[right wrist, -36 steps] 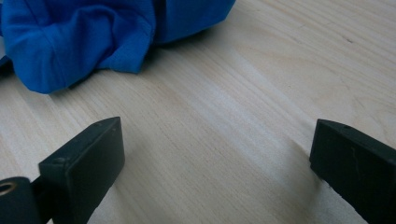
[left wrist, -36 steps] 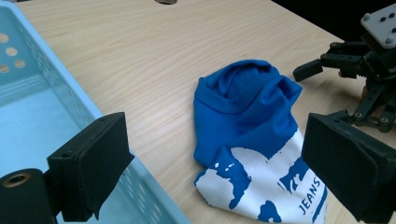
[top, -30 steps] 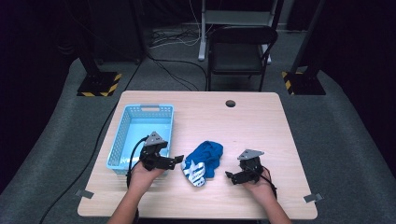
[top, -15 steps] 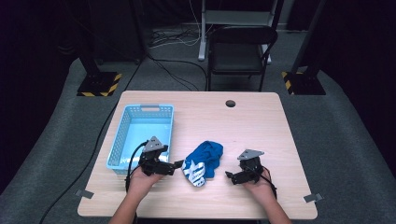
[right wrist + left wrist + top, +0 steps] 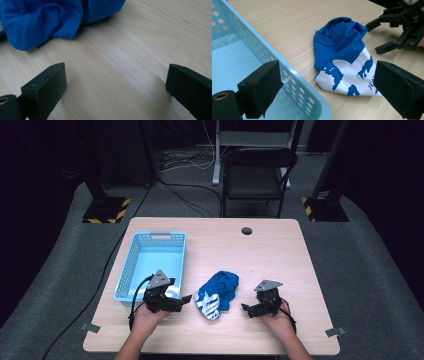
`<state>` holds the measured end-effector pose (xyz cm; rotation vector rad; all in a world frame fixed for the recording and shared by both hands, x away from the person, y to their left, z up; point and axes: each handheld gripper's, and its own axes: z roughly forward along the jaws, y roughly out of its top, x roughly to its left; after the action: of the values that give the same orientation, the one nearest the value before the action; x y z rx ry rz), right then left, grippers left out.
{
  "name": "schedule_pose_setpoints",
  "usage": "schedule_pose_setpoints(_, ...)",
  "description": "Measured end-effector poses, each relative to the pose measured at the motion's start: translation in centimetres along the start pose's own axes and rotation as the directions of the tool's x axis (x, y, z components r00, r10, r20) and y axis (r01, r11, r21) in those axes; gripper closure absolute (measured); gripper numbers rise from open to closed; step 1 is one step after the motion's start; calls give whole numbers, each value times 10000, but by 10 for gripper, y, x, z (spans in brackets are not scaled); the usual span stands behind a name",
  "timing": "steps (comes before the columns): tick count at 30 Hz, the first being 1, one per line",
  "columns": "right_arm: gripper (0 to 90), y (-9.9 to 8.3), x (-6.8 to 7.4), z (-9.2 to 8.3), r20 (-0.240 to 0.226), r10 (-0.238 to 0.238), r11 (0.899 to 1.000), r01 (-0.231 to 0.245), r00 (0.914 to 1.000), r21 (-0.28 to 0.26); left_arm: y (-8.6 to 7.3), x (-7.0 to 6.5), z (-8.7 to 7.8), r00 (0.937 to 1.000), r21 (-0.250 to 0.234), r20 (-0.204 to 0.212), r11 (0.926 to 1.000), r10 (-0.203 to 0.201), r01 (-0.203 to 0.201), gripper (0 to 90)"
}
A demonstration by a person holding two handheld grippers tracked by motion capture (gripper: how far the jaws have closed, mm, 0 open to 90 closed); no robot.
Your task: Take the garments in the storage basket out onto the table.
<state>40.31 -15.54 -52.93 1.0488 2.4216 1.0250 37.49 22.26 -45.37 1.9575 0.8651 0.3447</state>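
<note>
From above, one crumpled blue-and-white printed cotton shirt (image 5: 217, 294) lies on the pale wooden table (image 5: 280, 250) between the left gripper (image 5: 184, 300) and right gripper (image 5: 246, 308), beside one light-blue perforated plastic basket (image 5: 129, 270). In the left gripper view, jaws gape wide; best to close on the shirt's bunched fold. In the right gripper view, jaws stand wide, empty, near the blue fabric.

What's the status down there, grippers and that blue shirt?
Left gripper open, right gripper open, both empty. Shirt crumpled on the table between them, untouched. Basket beside the left gripper; nothing in the way.
</note>
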Motion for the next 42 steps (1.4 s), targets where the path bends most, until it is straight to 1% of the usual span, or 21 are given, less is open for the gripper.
schedule_pose_setpoints(2, 27, 0, 0, 0, -2, -7, 10000, 7, 10000, -1, 0, 2, -3, 9999, -76, -19, 9999, -99, 99, 74)
schedule_pose_setpoints(4, 27, 0, 0, 0, -2, 1, 10000, -1, 10000, 1, 0, 4, -6, 9999, -116, -81, 9999, -96, 95, 74)
schedule_pose_setpoints(8, 27, 0, 0, 0, -3, 0, 10000, 0, 10000, 0, -1, 10, -12, 9993, -244, -184, 9992, -335, 331, 74)
schedule_pose_setpoints(9, 27, 0, 0, 0, -3, 0, 10000, 0, 10000, -1, -2, 12, -14, 9988, -304, -172, 9985, -459, 454, 73)
schedule_pose_setpoints(13, 26, 0, 0, 0, -5, -7, 10000, 7, 10000, -1, -3, 19, -22, 9968, -524, -284, 9959, -753, 738, 73)
schedule_pose_setpoints(20, 26, 0, 0, 0, -9, -10, 10000, 10, 10000, -2, -6, 31, -31, 9928, -678, -521, 9922, -1080, 1044, 74)
schedule_pose_setpoints(26, 26, 0, 0, 0, -9, -9, 10000, 9, 10000, -2, -11, 43, -40, 9858, -960, -617, 9840, -1564, 1501, 73)
schedule_pose_setpoints(33, 26, 0, 0, 0, -9, -7, 10000, 7, 10000, -1, -15, 52, -47, 9796, -1022, -813, 9792, -1839, 1754, 74)
schedule_pose_setpoints(37, 26, 0, 0, 0, -8, -9, 10000, 9, 10000, -3, -20, 59, -50, 9733, -1102, -923, 9736, -2101, 1997, 73)
schedule_pose_setpoints(38, 26, 0, 0, 0, -9, -10, 10000, 10, 10000, -3, -22, 61, -51, 9707, -1124, -940, 9711, -2211, 2103, 74)
schedule_pose_setpoints(40, 26, 0, 0, 0, -11, -9, 10000, 9, 10000, -4, -24, 64, -52, 9677, -1142, -942, 9681, -2338, 2228, 73)
schedule_pose_setpoints(42, 26, 0, 0, 0, -10, -10, 10000, 10, 10000, -2, -26, 68, -54, 9628, -1156, -1043, 9646, -2492, 2371, 73)
